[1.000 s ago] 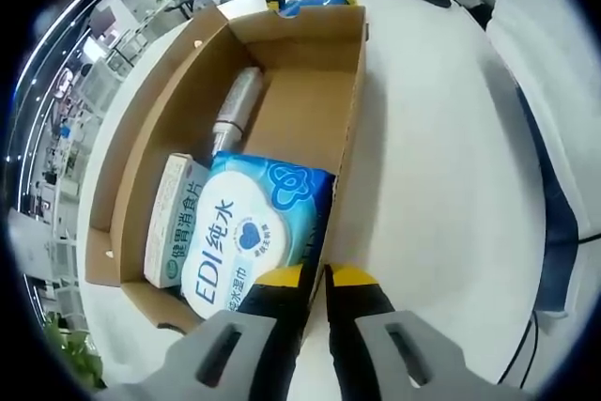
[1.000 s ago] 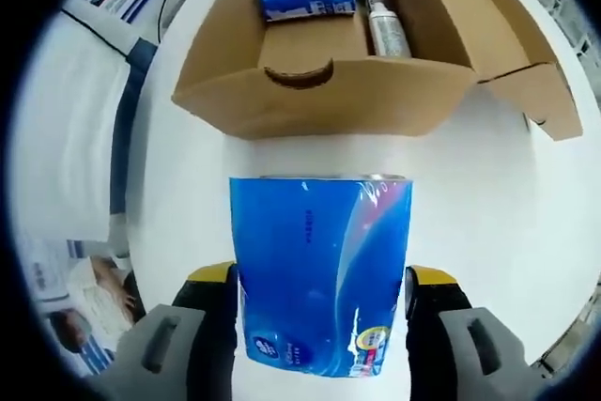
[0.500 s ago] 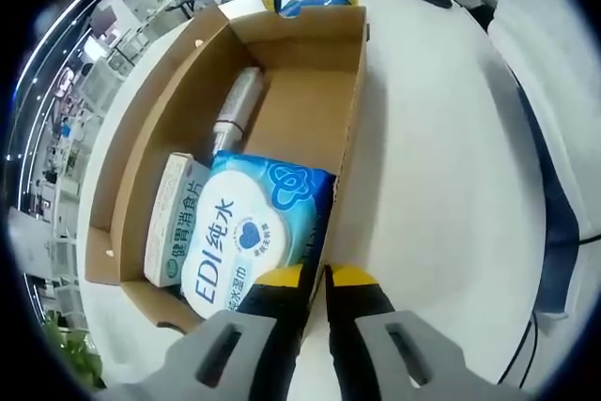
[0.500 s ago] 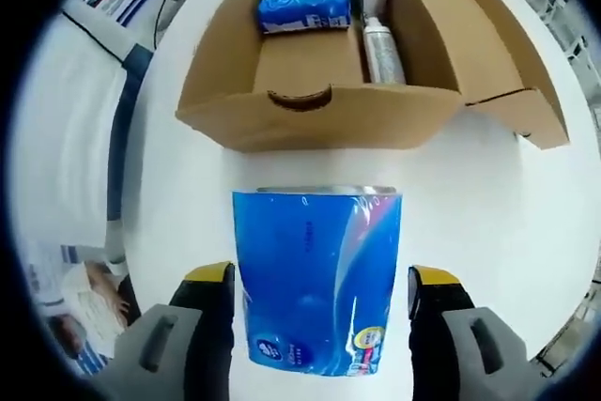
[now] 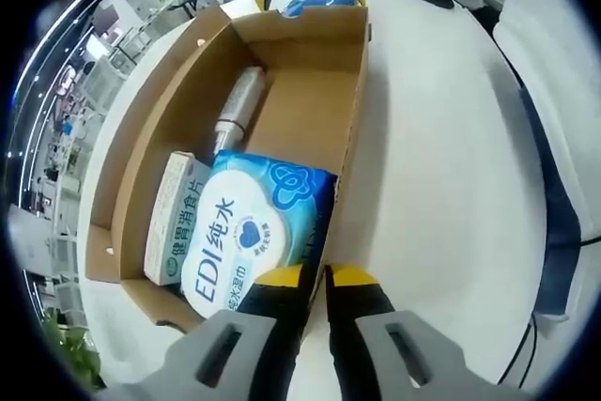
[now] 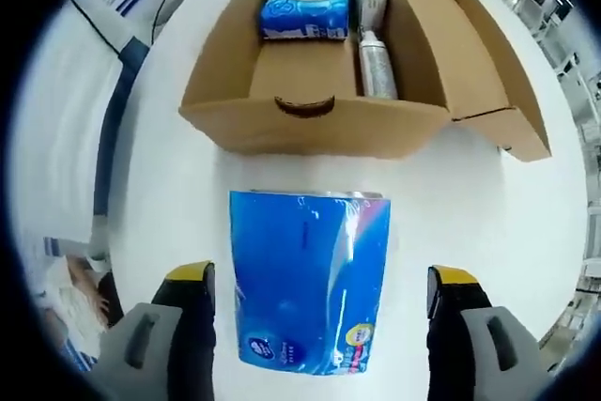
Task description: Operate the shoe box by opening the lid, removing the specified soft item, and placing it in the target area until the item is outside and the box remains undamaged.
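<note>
Your shoe box [image 6: 310, 91] stands open on the white tabletop [image 6: 470, 232], its lid folded out to one side, and everything here is placed against it. In the right gripper view, the blue soft pack [image 6: 308, 290] lies flat on the tabletop just outside the box's front wall, the wall with the curved finger notch, close to it but not touching. Your right gripper [image 6: 319, 302] has its jaws spread wide, one on each side of the pack with a gap at both edges, so nothing is clamped. Inside the box, at the end away from the notch, sit the blue-and-white wet wipes pack [image 5: 249, 237], a narrow white carton with green print [image 5: 174, 223] beside it, and a silver bottle [image 5: 237, 105] lying lengthwise along the wall on the lid side. In the left gripper view, your left gripper [image 5: 315, 279] sits at the wipes end of the box with its jaws drawn together on the box's rim, right beside the wipes pack. The box walls look intact.
</note>
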The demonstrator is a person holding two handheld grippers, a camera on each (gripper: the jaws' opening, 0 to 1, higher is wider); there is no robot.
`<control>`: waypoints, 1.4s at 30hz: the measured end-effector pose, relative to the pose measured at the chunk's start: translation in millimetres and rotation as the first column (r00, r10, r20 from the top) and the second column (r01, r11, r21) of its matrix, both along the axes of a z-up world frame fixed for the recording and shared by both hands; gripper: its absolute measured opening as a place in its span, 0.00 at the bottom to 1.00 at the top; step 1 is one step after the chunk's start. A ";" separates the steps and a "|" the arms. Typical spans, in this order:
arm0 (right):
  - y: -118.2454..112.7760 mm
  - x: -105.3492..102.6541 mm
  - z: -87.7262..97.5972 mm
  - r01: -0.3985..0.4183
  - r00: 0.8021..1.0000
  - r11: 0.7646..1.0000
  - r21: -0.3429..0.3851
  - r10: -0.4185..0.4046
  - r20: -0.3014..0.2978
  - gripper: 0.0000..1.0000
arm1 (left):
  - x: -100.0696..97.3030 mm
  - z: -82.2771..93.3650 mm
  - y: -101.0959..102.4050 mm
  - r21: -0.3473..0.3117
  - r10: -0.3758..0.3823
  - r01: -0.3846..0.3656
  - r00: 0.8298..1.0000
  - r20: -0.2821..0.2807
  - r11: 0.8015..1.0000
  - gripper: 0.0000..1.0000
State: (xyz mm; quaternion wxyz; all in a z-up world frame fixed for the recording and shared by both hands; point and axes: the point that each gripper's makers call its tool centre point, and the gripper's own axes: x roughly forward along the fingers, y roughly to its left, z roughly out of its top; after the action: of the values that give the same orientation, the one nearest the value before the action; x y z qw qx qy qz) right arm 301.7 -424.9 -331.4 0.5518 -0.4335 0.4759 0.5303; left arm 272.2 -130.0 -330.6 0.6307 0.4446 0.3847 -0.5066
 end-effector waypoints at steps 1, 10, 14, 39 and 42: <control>0.3 -0.3 0.4 0.006 1.000 1.000 0.001 -0.006 0.002 0.97 | 0.0 -0.2 0.2 0.001 0.001 -0.001 1.000 -0.001 1.000 0.08; 7.2 2.0 19.1 0.049 0.997 0.998 0.044 -0.052 0.065 0.95 | 0.6 -0.7 0.2 0.004 0.011 -0.011 1.000 0.000 1.000 0.08; 8.1 3.5 27.4 0.084 0.992 0.994 0.064 -0.090 0.094 0.95 | 0.5 -0.3 0.2 0.004 0.007 -0.007 1.000 0.003 1.000 0.08; 69.3 18.1 105.5 0.143 0.894 0.937 0.318 -0.260 0.366 0.70 | 0.5 1.0 -0.9 -0.022 -0.019 0.019 0.999 0.034 1.000 0.08; 79.2 16.9 109.4 0.158 0.884 0.931 0.328 -0.282 0.372 0.69 | -0.1 2.1 -1.5 -0.036 -0.016 0.017 0.999 0.034 0.999 0.08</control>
State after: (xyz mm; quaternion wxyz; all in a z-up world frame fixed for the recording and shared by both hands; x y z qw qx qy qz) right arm 318.6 -345.7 -222.1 0.7541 -0.3931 0.3123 0.4234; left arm 272.1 -131.5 -328.5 0.6409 0.4447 0.3608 -0.5112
